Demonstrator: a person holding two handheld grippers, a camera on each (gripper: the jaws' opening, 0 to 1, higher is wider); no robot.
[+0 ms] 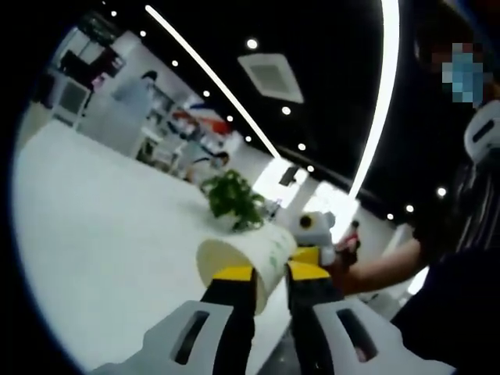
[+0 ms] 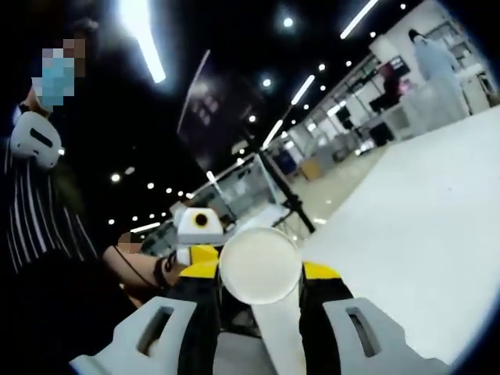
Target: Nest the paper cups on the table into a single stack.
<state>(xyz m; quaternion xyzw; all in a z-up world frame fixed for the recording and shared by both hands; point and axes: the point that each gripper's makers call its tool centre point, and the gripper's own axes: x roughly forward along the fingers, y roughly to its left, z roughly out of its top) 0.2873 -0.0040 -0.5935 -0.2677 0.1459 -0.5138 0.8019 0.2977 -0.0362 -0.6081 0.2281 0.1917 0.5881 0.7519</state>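
Note:
In the left gripper view my left gripper point(image 1: 271, 273) is shut on a white paper cup point(image 1: 248, 259) with green print. The cup lies tilted, its open mouth turned to the left. Just right of the cup, the right gripper point(image 1: 311, 251) shows with its yellow tips. In the right gripper view my right gripper point(image 2: 259, 272) holds a white paper cup point(image 2: 259, 264) between its yellow-tipped jaws, one round end facing the camera. The left gripper point(image 2: 195, 251) sits close beside it on the left. Both cups are held up above the white table point(image 1: 101, 234).
A potted green plant point(image 1: 233, 201) stands on the table beyond the cup. The white table point(image 2: 422, 226) stretches to the right in the right gripper view. A person in a striped top point(image 2: 39, 219) stands close, a forearm point(image 1: 383, 269) reaching in. Shelves and people fill the background.

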